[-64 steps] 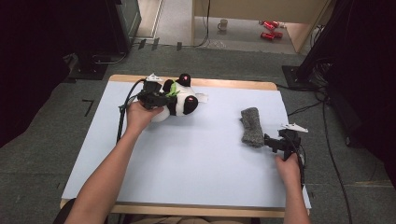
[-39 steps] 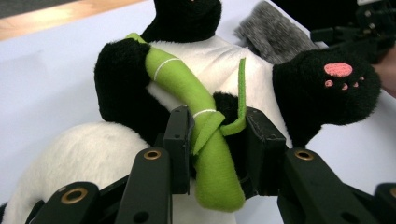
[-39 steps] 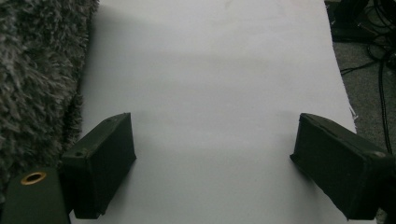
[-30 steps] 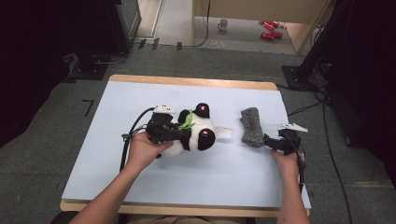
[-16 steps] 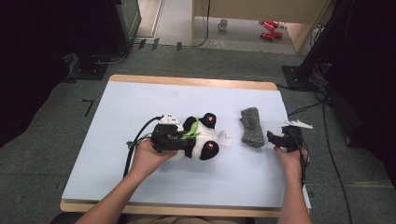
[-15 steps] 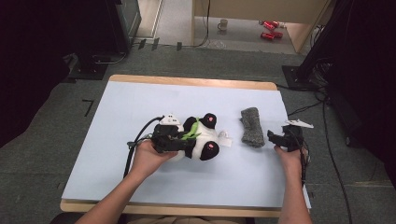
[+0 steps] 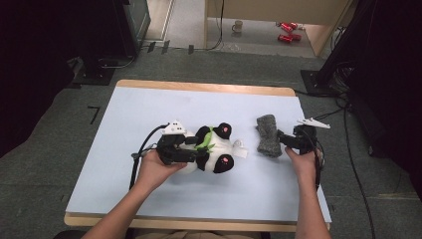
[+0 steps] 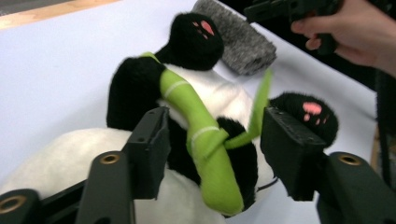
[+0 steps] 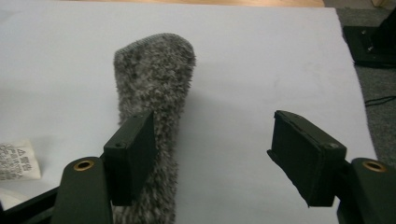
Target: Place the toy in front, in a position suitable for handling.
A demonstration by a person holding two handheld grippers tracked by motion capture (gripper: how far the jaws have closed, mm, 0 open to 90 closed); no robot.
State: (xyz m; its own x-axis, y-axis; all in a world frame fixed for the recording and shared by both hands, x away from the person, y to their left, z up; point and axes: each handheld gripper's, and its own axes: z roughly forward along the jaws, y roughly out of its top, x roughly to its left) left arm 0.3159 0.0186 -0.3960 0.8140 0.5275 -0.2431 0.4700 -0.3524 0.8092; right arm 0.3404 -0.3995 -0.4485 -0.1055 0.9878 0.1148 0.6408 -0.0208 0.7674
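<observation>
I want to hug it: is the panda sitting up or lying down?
Lying down: the panda rests on the table, both foot soles facing up.

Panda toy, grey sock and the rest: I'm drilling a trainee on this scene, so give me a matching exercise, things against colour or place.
Things:
1. panda toy
2. grey sock
3. bamboo stalk
4. label

Descriptions:
A. green, lying across the plush belly
B. white with print
C. fuzzy, speckled, by the right gripper
D. black and white, pink paw pads

Pairs: 1-D, 2-C, 3-A, 4-B
</observation>
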